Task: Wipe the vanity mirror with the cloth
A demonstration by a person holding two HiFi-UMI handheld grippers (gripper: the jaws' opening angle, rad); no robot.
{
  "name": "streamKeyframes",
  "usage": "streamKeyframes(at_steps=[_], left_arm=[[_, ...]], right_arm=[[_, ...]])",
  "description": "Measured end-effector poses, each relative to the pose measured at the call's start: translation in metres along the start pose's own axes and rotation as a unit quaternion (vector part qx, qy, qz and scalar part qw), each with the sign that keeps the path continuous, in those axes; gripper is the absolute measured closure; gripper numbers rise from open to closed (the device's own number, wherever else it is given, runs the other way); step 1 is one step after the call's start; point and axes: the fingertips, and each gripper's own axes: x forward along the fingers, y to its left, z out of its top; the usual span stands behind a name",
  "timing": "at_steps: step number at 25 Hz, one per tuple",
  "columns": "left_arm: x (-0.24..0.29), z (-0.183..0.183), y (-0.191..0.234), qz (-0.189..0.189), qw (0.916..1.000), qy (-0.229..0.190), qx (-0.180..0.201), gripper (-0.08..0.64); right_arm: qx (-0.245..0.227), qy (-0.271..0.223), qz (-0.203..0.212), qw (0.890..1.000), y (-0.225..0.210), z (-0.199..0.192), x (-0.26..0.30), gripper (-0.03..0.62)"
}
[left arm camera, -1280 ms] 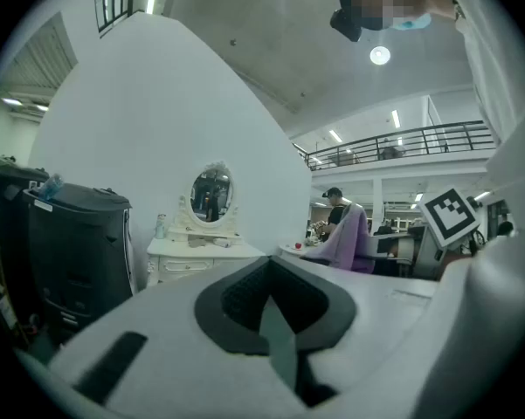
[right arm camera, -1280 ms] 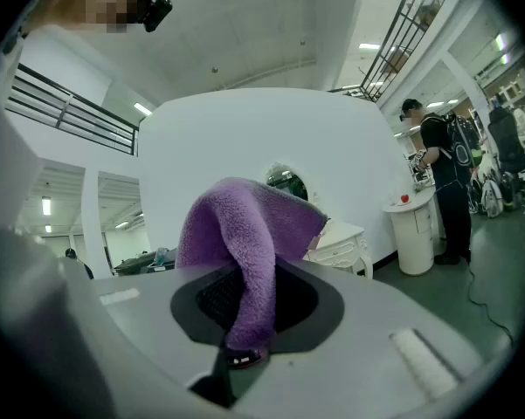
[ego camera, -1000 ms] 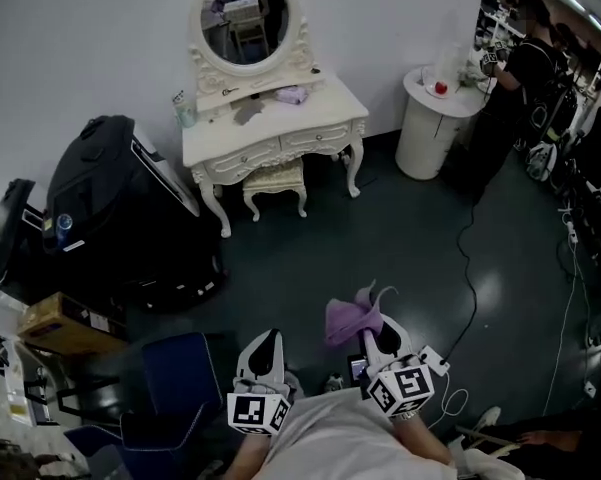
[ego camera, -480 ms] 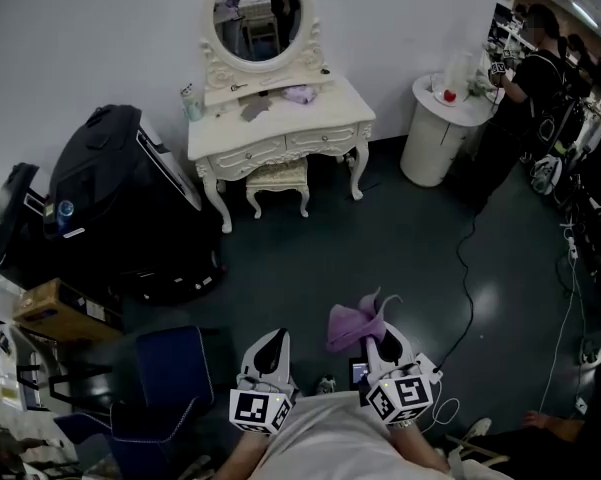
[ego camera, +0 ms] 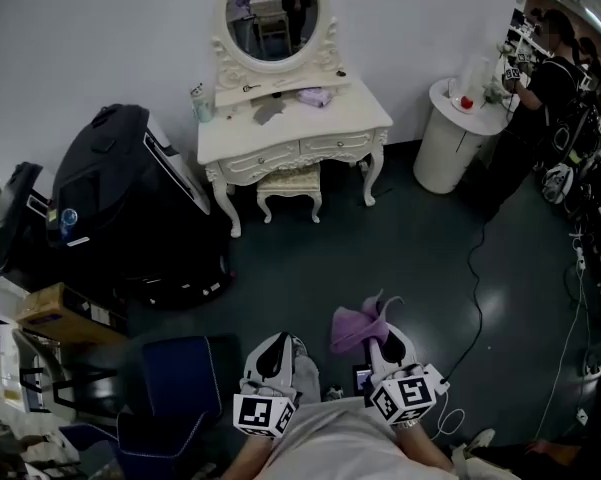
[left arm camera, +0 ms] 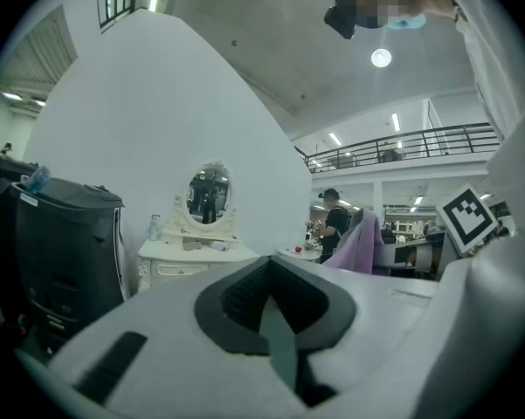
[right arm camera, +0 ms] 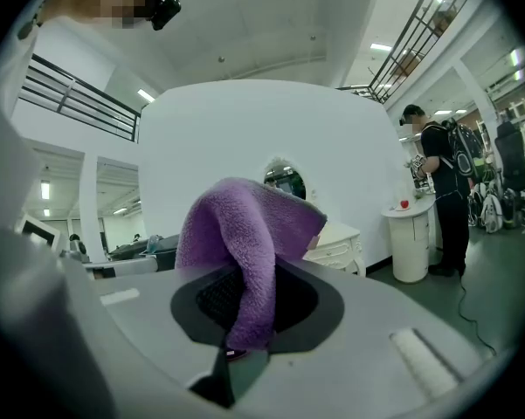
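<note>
Right gripper (ego camera: 384, 342) jaws clamped on the cloth (ego camera: 356, 324): purple, fluffy, bunched, sticking up out of the jaws and flopping toward the left gripper (ego camera: 270, 352). Left gripper jaws together, nothing between them.

Vanity mirror (ego camera: 272, 12): oval, ornate white frame, upright at the desk (ego camera: 330, 123) back edge, well apart from both grippers. Stool (ego camera: 288, 182) tucked under the desk front edge.

Dark floor (ego camera: 380, 248) between grippers and desk is open. Black case (ego camera: 120, 198) just beside the desk's left edge, round white stand (ego camera: 450, 143) off its right, cable (ego camera: 477, 288) along the floor on the right.

Count: 1 cloth, 1 mirror, 1 desk, 1 stool, 2 grippers.
</note>
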Motion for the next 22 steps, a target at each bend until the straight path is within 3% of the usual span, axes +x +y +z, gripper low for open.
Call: streamKeyframes(at_steps=[5, 14, 22], left_arm=[[0.046, 0.019, 0.041, 0.009, 0.9997, -0.016, -0.014, 0.560], [0.145, 0.073, 0.116, -0.028, 0.9985, -0.046, 0.004, 0.560], [0.173, 0.076, 0.158, -0.041, 0.9987, -0.030, 0.006, 0.560]], right_arm=[[-0.002, -0.009, 0.011, 1.000, -0.002, 0.025, 0.054, 0.532], [-0.008, -0.041, -0.012, 0.999, -0.010, 0.073, 0.155, 0.531], [0.019, -0.040, -0.038, 0.998, -0.005, 0.066, 0.211, 0.531]])
